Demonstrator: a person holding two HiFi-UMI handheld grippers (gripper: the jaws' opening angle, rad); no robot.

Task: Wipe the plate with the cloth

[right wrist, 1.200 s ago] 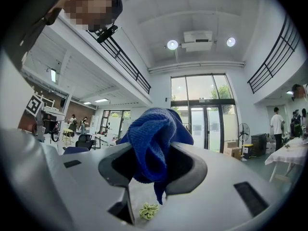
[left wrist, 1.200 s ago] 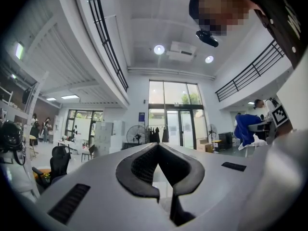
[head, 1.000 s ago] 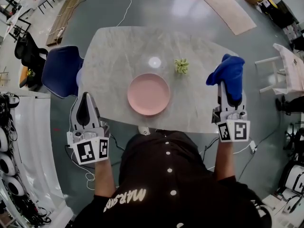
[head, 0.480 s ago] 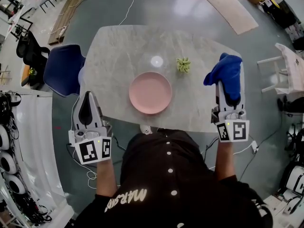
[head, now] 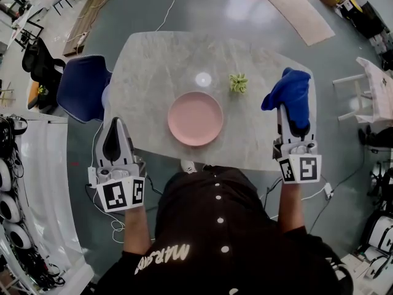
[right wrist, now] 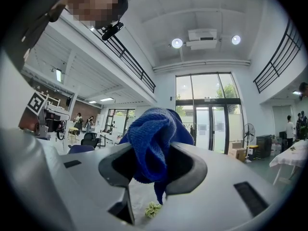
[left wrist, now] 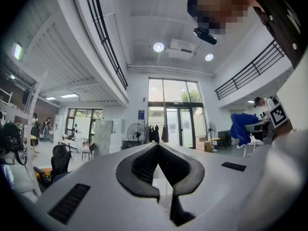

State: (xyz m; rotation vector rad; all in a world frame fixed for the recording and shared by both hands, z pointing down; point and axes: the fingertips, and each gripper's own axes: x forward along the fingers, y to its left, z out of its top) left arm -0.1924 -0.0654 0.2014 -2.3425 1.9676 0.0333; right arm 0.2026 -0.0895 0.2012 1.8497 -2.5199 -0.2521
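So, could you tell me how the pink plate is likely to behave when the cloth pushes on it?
The pink plate lies loose on the smooth marble table, so it may slide. It looks shallow and flat, so tipping seems unlikely.

Marble table (head: 153,60) on grey floor (head: 202,5) w/ blue chair (head: 83,88) at L.

Pale marble table (head: 153,60) fills the middle of the head view, with a little green leafy thing (head: 238,83) sitting on it toward 1 o'clock. A blue chair (head: 83,90) is pushed up against the table's 9 o'clock edge, with a black office chair (head: 37,57) further out at 10. On the grey floor there's a white cable (head: 164,8) snaking off at 12, tan mats (head: 295,8) at 1, and a white-covered side table (head: 376,85) at 3.
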